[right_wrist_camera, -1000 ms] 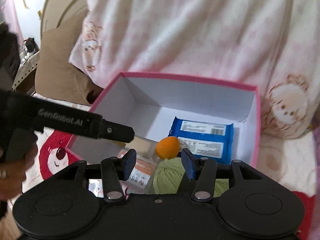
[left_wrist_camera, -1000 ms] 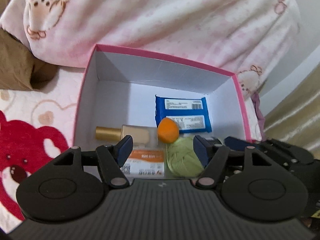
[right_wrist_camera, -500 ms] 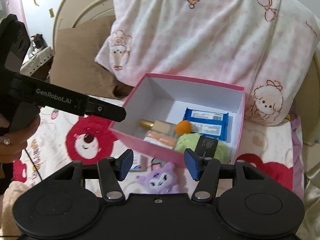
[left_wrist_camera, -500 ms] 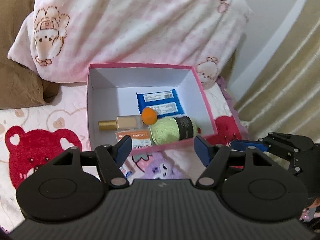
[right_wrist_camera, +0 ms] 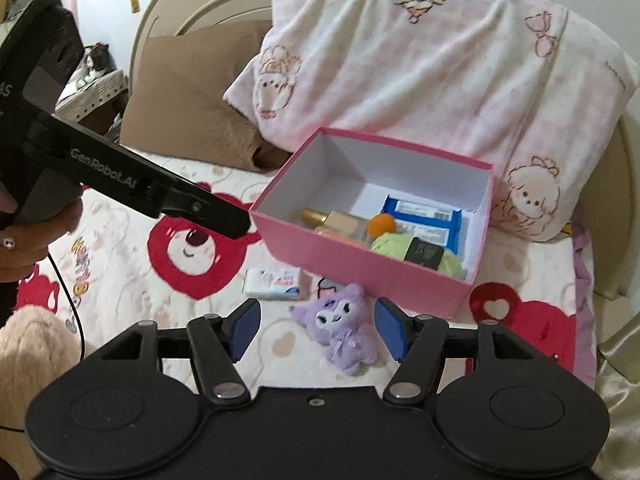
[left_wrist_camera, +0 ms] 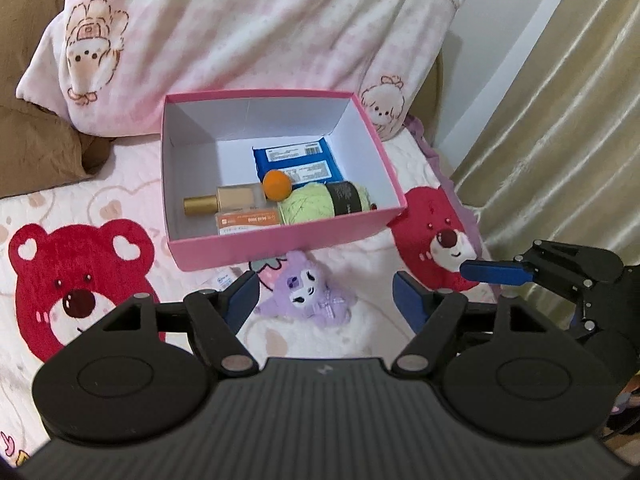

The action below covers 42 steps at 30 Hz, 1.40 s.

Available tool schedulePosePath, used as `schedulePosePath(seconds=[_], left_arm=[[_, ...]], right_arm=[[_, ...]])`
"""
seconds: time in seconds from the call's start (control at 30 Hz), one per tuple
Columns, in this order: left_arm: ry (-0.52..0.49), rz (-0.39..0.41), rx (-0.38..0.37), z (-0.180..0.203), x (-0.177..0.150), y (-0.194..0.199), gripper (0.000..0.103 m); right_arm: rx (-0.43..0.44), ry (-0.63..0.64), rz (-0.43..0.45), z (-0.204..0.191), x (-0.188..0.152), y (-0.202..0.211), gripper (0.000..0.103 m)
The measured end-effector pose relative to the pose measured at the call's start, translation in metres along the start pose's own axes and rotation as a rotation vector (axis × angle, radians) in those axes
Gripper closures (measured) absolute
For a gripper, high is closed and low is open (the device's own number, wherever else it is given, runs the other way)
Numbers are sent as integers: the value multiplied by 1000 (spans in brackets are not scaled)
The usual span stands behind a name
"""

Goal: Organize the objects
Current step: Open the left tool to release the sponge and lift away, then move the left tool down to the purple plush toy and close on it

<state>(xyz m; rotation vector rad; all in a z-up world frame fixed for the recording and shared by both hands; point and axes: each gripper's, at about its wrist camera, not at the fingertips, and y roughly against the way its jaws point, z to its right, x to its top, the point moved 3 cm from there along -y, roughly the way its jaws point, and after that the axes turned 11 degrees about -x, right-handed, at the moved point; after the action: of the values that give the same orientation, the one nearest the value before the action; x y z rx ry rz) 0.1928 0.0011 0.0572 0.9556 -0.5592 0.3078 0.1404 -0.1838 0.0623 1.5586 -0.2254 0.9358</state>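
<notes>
A pink box (left_wrist_camera: pixel 280 242) (right_wrist_camera: pixel 360 264) sits on the bed. It holds a blue packet (left_wrist_camera: pixel 296 160), an orange ball (left_wrist_camera: pixel 277 184), a gold-capped bottle (left_wrist_camera: pixel 224 200), an orange-labelled carton (left_wrist_camera: pixel 246 222) and green yarn (left_wrist_camera: pixel 316 200). A purple plush toy (left_wrist_camera: pixel 306 294) (right_wrist_camera: pixel 340 330) lies in front of the box. A small white packet (right_wrist_camera: pixel 274 282) lies to its left. My left gripper (left_wrist_camera: pixel 326 302) is open above the plush. My right gripper (right_wrist_camera: pixel 316 328) is open and empty, also over the plush.
A pink-and-white pillow (left_wrist_camera: pixel 240 40) leans behind the box, with a brown cushion (right_wrist_camera: pixel 192 100) to the left. The bedspread has red bear prints (left_wrist_camera: pixel 76 280). A curtain (left_wrist_camera: pixel 560 120) hangs at the right.
Both grippers have pulled back and up from the box. The whole box, the purple plush and the white packet have come into view. Both stay open.
</notes>
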Motion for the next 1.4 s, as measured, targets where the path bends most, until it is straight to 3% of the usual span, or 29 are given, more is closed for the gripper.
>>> schedulePosePath(seconds=[0.2,0.37,0.57,0.73,1.03,1.23,1.4], left_arm=[[-33,-15,7,-5,-22,-25,30],[-12,-23,-3,-20,-36,-51,30],[14,-20,-36,-41,-50,-73,30],[22,24,-57,-58,-57,-80,32],[57,5,-91,-78,-73,-104,33],[-27,-6,-74,-73,-73,-123,34],[-65,2,-112,-71,-72,-132,34]], right_arm=[[4,52,-66,-10,-22,-24,29],[15,-32,-102,-5,-36,-50,28],[-57,-32,-53,-6,-50,-77,28],[-51,-87,-64,-2,-57,-99,28],[-127,-118,-40,-7,-74,-135,26],[-102,-212,-81,2,-88,-151,26],[-43,-282,-117,7,-106,-155,26]])
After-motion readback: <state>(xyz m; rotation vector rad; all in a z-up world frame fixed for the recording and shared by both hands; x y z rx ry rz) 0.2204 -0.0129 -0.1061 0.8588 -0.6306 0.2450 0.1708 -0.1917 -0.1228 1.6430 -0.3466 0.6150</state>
